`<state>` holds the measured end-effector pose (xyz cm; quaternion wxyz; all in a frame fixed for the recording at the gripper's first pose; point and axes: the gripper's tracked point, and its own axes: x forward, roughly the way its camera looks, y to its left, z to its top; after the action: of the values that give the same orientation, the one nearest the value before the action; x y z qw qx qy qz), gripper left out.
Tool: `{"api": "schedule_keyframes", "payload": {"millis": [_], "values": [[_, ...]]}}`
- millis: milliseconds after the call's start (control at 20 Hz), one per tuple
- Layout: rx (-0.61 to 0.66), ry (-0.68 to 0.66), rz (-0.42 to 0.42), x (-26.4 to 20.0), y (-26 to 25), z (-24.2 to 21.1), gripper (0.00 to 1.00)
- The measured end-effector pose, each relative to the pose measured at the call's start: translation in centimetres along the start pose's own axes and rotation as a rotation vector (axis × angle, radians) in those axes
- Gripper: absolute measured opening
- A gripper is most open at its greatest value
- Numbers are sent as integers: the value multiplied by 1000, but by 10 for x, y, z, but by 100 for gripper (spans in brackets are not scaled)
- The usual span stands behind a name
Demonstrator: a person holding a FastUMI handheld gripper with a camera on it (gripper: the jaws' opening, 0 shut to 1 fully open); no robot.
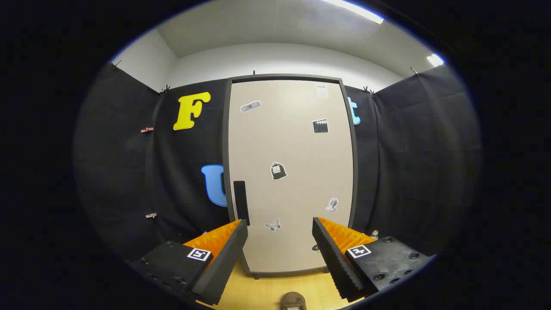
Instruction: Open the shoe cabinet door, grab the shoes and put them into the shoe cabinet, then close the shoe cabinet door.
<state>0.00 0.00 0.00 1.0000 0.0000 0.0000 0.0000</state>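
Observation:
A tall shoe cabinet [292, 172] with a beige door in a dark frame stands straight ahead, its door shut. A dark vertical handle [241, 202] sits at the door's left edge, just above my left fingertip. My gripper [280, 228] is open, with nothing between its fingers, a short way in front of the door's lower half. A brown shoe [293, 300] lies on the wooden floor just below and between the fingers, only its top showing.
Black cloth walls stand left and right of the cabinet. Several stickers dot the door. A strip of light wooden floor [267, 288] lies between me and the cabinet's base.

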Motion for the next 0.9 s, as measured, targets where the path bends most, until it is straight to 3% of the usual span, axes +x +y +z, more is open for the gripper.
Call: {"api": "schedule_keyframes", "payload": {"millis": [900], "values": [[2,15,14,3,7,-5,99]]}}
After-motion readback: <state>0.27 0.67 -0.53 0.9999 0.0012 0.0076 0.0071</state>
